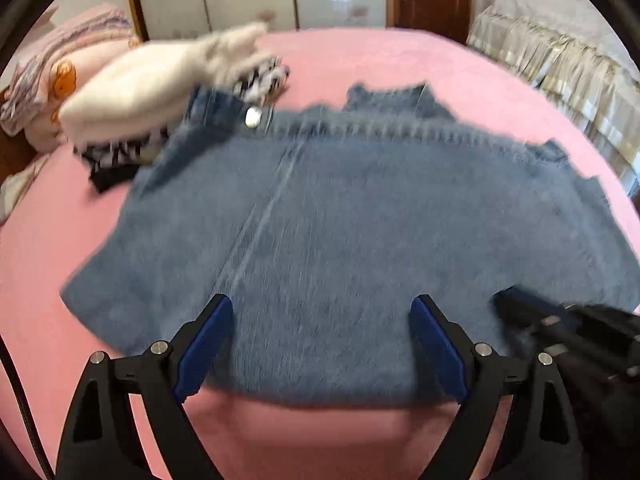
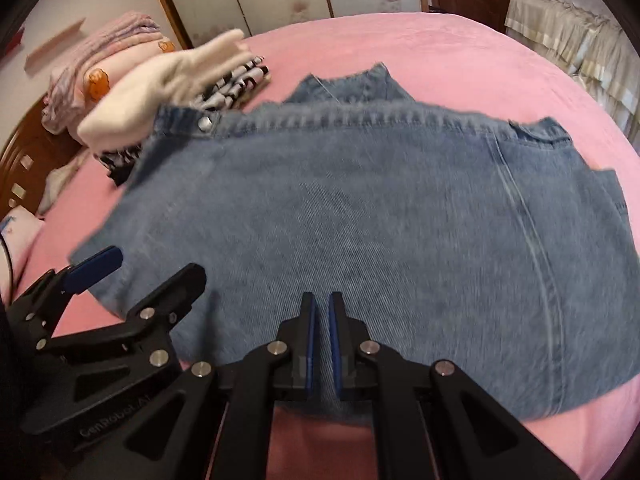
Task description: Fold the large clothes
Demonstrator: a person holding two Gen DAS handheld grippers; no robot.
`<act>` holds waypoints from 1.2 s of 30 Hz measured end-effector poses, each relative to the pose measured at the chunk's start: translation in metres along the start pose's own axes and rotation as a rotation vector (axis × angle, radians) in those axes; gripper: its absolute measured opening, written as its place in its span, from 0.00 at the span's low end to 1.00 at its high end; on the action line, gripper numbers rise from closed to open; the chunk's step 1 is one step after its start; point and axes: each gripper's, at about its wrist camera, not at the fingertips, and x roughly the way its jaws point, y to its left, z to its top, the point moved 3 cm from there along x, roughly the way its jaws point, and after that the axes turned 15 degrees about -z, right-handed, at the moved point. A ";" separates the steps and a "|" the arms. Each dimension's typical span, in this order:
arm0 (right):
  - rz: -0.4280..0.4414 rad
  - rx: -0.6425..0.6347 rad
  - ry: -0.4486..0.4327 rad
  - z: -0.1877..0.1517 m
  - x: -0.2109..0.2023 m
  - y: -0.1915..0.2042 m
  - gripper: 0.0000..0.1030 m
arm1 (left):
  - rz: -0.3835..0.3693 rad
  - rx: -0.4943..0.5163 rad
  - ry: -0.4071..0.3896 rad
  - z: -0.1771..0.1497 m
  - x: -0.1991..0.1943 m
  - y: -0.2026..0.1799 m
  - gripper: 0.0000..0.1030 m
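Observation:
A blue denim jacket [image 1: 340, 240] lies spread flat on the pink bed, collar at the far side and a metal button [image 1: 253, 117] at its far left corner. It also shows in the right wrist view [image 2: 380, 216]. My left gripper [image 1: 322, 312] is open, its blue pads over the jacket's near hem. It appears at the left in the right wrist view [image 2: 156, 268]. My right gripper [image 2: 322, 304] has its jaws nearly together on the near hem of the denim. It appears blurred at the right in the left wrist view [image 1: 560, 324].
The pink bed [image 1: 400, 56] fills both views. A pile of folded clothes [image 1: 152, 88], cream on top of black-and-white, sits at the far left beside the jacket. Pink bedding [image 2: 100, 56] lies by the headboard. A covered piece of furniture [image 1: 560, 48] stands at the right.

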 end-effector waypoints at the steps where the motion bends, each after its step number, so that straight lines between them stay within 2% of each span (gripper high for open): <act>1: 0.020 0.014 0.000 -0.003 -0.001 -0.004 0.06 | -0.005 -0.011 0.002 -0.005 0.002 0.006 0.87; 2: 0.025 0.026 0.004 -0.005 -0.002 -0.013 0.06 | -0.015 -0.011 -0.008 -0.006 0.001 0.009 0.88; 4: -0.023 0.026 -0.003 -0.005 -0.003 -0.025 0.06 | 0.018 -0.004 -0.023 -0.006 -0.004 0.017 0.88; 8: -0.194 0.023 -0.017 -0.008 -0.008 -0.076 0.06 | 0.035 -0.054 -0.009 -0.003 -0.008 0.048 0.88; 12: -0.377 0.096 0.000 -0.018 -0.011 -0.144 0.09 | 0.057 -0.138 0.009 -0.006 -0.011 0.083 0.96; 14: -0.347 0.171 0.010 -0.024 -0.016 -0.173 0.09 | 0.046 -0.176 0.003 -0.009 -0.013 0.097 0.96; 18: -0.323 0.221 0.016 -0.027 -0.022 -0.189 0.08 | 0.070 -0.169 0.001 -0.011 -0.015 0.101 0.96; 24: -0.434 0.169 0.009 -0.028 -0.021 -0.171 0.11 | 0.082 -0.176 0.005 -0.011 -0.015 0.098 0.96; 32: -0.429 0.207 -0.001 -0.030 -0.035 -0.158 0.30 | 0.070 -0.189 0.030 -0.013 -0.020 0.099 0.96; 36: -0.399 0.233 0.007 -0.036 -0.046 -0.147 0.31 | 0.056 -0.214 0.050 -0.018 -0.031 0.097 0.96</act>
